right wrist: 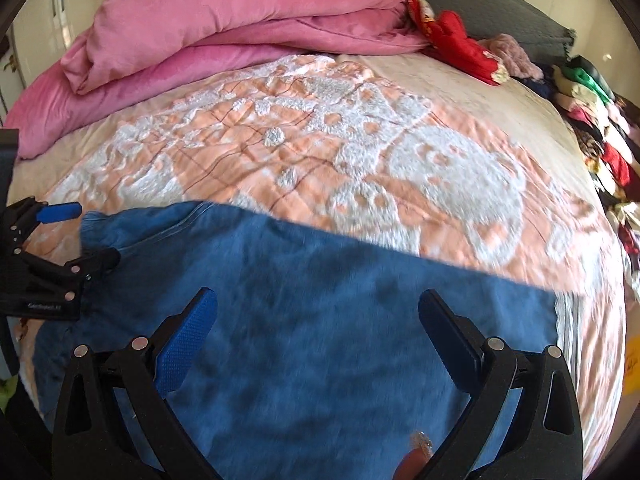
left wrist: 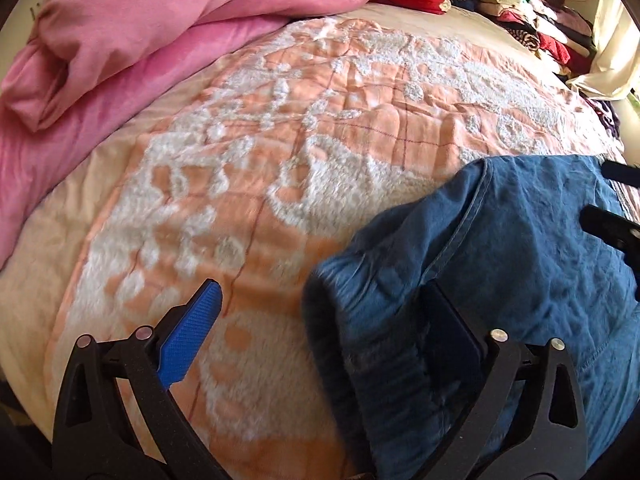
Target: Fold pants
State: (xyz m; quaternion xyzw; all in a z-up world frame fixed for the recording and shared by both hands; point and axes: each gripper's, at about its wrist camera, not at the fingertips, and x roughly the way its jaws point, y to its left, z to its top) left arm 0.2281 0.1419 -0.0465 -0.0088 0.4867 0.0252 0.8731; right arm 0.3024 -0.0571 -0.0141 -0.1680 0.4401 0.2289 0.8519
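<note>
Right wrist view: blue denim pants (right wrist: 340, 320) lay on patterned bed blanket (right wrist: 320, 148).
Left tongs (left wrist: 324, 320) and right tongs (right wrist: 318, 320) both stood apart, gripping nothing.

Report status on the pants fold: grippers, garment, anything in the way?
Left gripper open at the pants' edge. Right gripper open above the blue pants, holding nothing. Pants spread on the patterned blanket. Pink duvet and clothes pile well clear.
</note>
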